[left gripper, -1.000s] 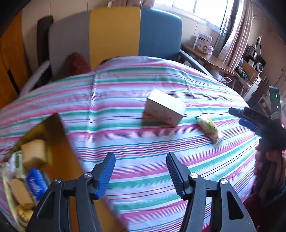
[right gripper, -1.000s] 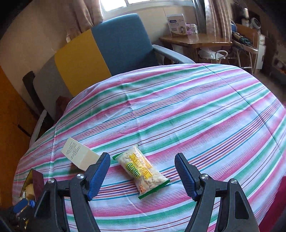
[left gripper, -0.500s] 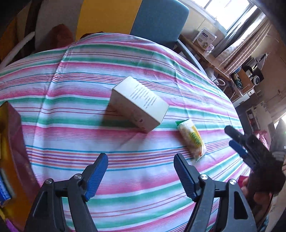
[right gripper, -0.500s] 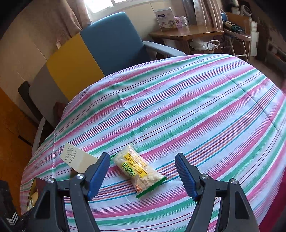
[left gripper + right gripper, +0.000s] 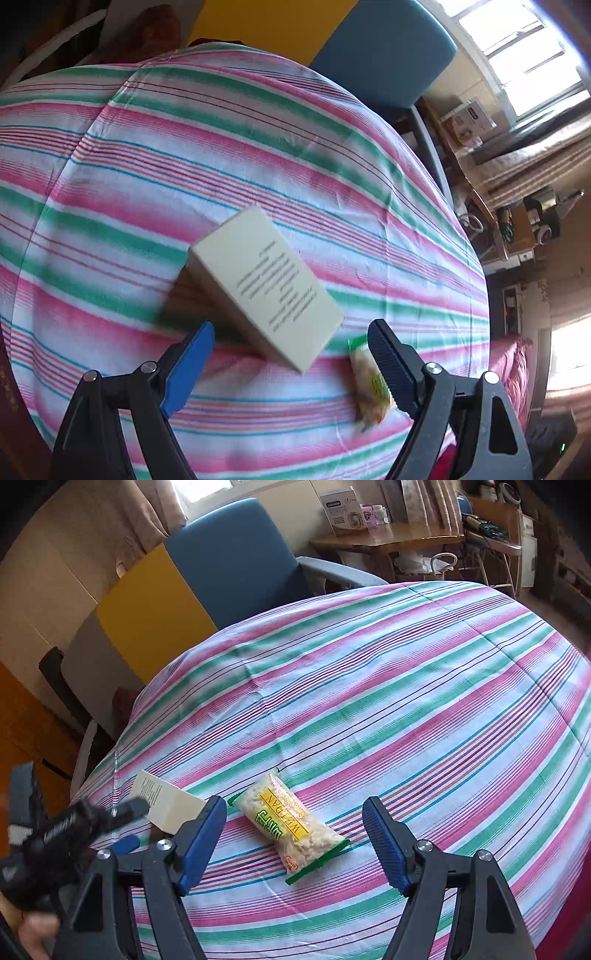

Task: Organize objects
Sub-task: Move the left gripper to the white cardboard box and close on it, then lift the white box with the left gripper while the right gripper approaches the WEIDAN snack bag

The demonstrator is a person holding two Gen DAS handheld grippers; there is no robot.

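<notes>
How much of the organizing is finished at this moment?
Nothing visible looks done: the box and the snack bag both lie loose on the tablecloth. In hand: the left gripper, whose jaws have just been opening, is empty and frames the box; the right gripper, open, frames the bag. Left: picking up both.

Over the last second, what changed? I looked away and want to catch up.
The left gripper swung away from the open container of items at the table's left edge toward the cream cardboard box, its jaws opening wide; nothing is between them yet. In the right wrist view it has entered at the left. The right gripper stayed open over the green-edged clear snack packet. Box and packet lie unmoved on the striped tablecloth.
</notes>
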